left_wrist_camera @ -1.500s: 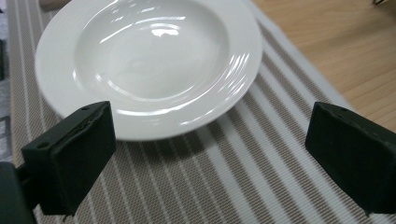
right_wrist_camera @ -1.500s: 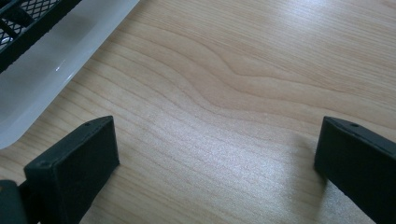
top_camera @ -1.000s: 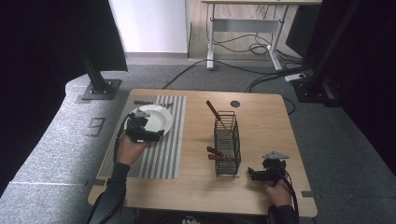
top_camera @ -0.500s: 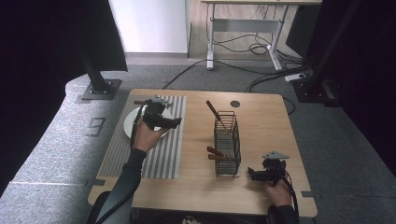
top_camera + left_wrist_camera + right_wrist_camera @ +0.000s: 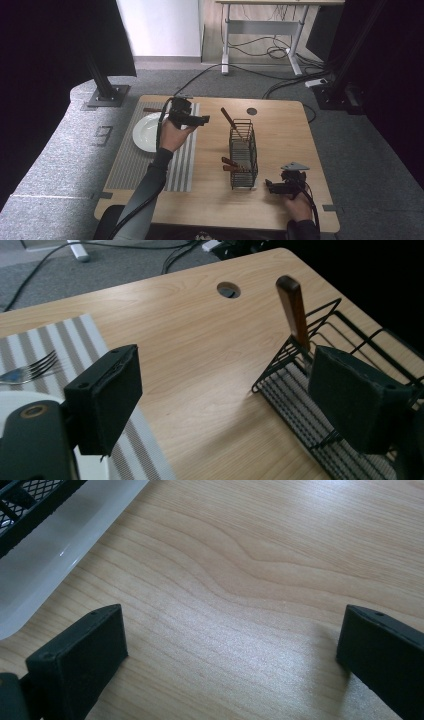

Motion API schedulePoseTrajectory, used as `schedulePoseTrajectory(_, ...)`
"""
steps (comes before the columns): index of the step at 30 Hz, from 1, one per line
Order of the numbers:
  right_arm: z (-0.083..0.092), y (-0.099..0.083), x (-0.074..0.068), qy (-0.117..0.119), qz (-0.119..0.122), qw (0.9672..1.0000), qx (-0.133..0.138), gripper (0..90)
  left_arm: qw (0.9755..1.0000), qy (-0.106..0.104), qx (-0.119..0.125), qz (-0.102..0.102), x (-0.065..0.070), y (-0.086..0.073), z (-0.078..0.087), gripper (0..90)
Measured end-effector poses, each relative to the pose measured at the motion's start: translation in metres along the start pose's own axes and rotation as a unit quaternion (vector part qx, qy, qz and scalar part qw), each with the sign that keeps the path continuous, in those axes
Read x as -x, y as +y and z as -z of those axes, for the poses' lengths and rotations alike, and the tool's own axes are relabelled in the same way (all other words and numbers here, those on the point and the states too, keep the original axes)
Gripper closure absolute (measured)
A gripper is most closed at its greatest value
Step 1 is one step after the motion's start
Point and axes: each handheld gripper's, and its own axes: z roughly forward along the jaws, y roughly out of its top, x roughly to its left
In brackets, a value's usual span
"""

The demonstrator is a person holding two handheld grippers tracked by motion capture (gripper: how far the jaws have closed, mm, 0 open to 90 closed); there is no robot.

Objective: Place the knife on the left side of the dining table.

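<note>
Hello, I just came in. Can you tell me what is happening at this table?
A person works with two hand-held grippers. The left gripper, open and empty, its jaws just closing a little, is above the striped mat and points toward the wire rack holding wooden-handled utensils. The right gripper rests open beside the rack. A white plate lies on the mat.

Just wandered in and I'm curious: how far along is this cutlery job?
Done: a fork lies on the striped mat by the plate. In hand: nothing; the left gripper, jaws open and just narrowing, faces the wire basket. Left: its wooden-handled pieces. The right gripper rests open.
</note>
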Motion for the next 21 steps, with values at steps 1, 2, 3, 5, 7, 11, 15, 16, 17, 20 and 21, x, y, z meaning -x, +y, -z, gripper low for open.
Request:
schedulePoseTrajectory(1, 0.000, 0.000, 0.000, 0.000, 0.000, 1.0000, 0.000, 0.0, 1.0000, -0.006, 0.002, 0.004, 0.001, 0.002, -0.002, 13.8)
schedulePoseTrajectory(2, 0.000, 0.000, 0.000, 0.000, 0.000, 1.0000, 0.000, 0.0, 1.0000, -0.006, 0.002, 0.004, 0.001, 0.002, -0.002, 14.0)
schedulePoseTrajectory(3, 0.000, 0.000, 0.000, 0.000, 0.000, 1.0000, 0.000, 0.0, 0.9998, -0.013, 0.004, 0.011, 0.002, 0.005, -0.007, 14.3)
schedulePoseTrajectory(5, 0.000, 0.000, 0.000, 0.000, 0.000, 1.0000, 0.000, 0.0, 0.9998, -0.015, 0.006, 0.013, 0.004, 0.007, -0.010, 14.8)
schedulePoseTrajectory(7, 0.000, 0.000, 0.000, 0.000, 0.000, 1.0000, 0.000, 0.0, 0.9996, -0.021, 0.006, 0.016, 0.008, 0.012, -0.018, 15.2)
schedulePoseTrajectory(11, 0.000, 0.000, 0.000, 0.000, -0.001, 1.0000, 0.000, 0.0, 0.9996, -0.021, -0.005, 0.017, 0.018, 0.019, -0.032, 16.2)
schedulePoseTrajectory(15, 0.000, 0.000, 0.000, 0.000, -0.001, 1.0000, 0.000, 0.0, 0.9993, -0.024, -0.014, 0.024, 0.026, 0.025, -0.045, 18.2)
schedulePoseTrajectory(16, 0.000, 0.000, 0.000, 0.000, 0.000, 1.0000, 0.000, 0.0, 0.9992, -0.027, -0.014, 0.027, 0.028, 0.027, -0.048, 18.9)
schedulePoseTrajectory(17, 0.000, 0.000, 0.000, 0.000, 0.000, 1.0000, 0.000, 0.0, 0.9992, -0.027, -0.014, 0.027, 0.028, 0.027, -0.048, 20.2)
schedulePoseTrajectory(20, 0.000, 0.000, 0.000, 0.000, 0.001, 1.0000, 0.001, 0.0, 0.9982, -0.040, -0.008, 0.045, 0.033, 0.030, -0.058, 26.1)
schedulePoseTrajectory(21, 0.000, 0.000, 0.000, 0.000, 0.001, 1.0000, 0.001, 0.0, 0.9978, -0.043, -0.009, 0.050, 0.033, 0.031, -0.061, 28.9)
